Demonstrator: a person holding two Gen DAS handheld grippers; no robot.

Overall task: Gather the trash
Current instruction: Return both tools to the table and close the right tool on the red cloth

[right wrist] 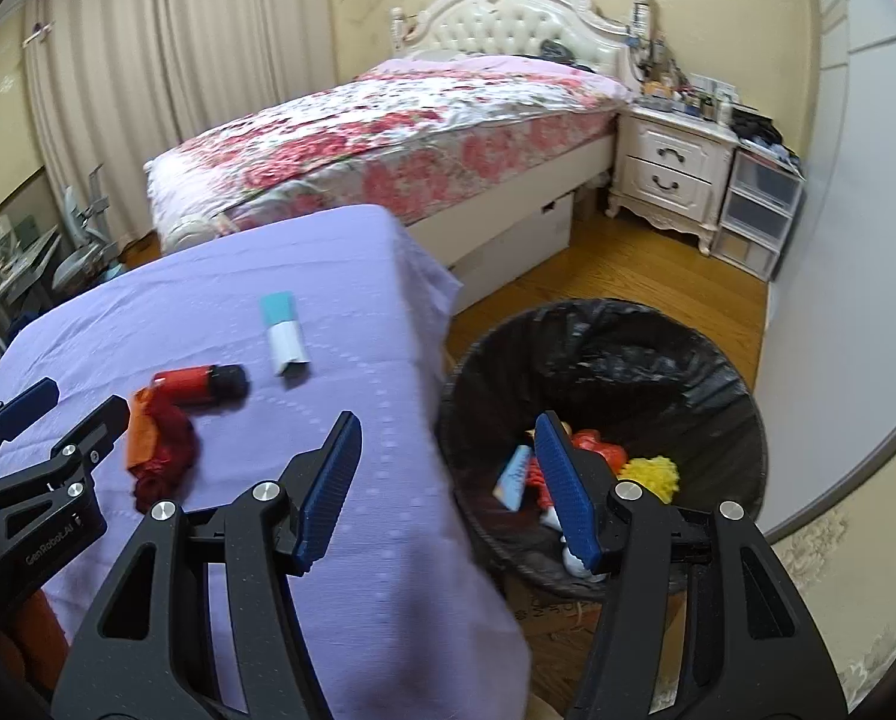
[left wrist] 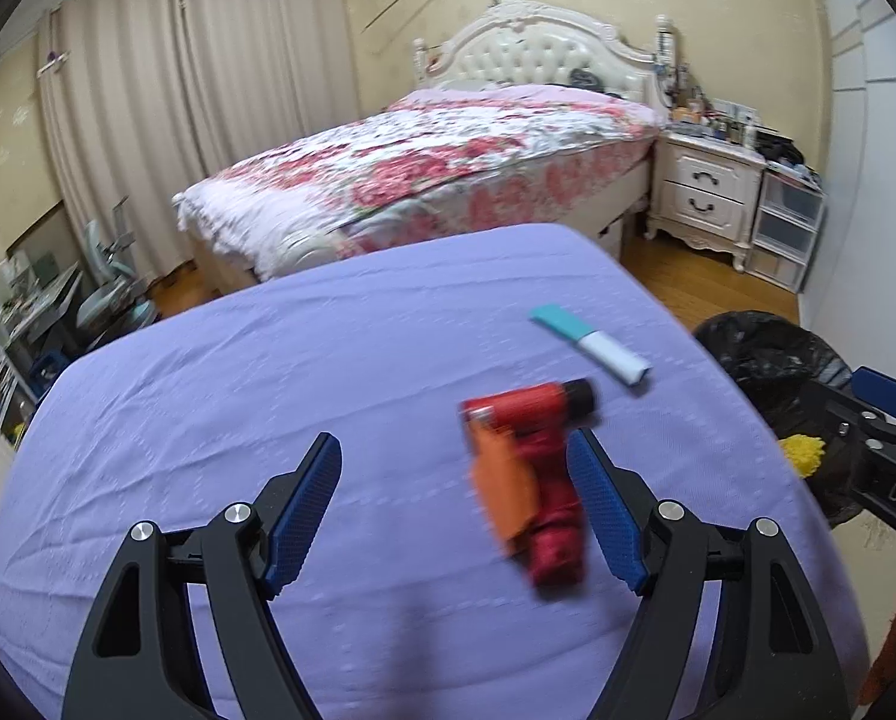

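Two grippers spread wide, grasping nothing, over a lilac cloth.
Left gripper (left wrist: 454,501) hovers by a blurred red toy drill (left wrist: 532,474) with an orange tag; beyond lies a flat teal-and-white box (left wrist: 592,348). Right gripper (right wrist: 448,489) hangs over the round bin (right wrist: 718,372), its crinkled black liner holding bright scraps.

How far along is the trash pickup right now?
Partly done. The bin already holds a yellow item and other scraps. Nothing is in hand: both the left tongs and right tongs are open. The red toy drill and teal-and-white box remain on the purple cloth.
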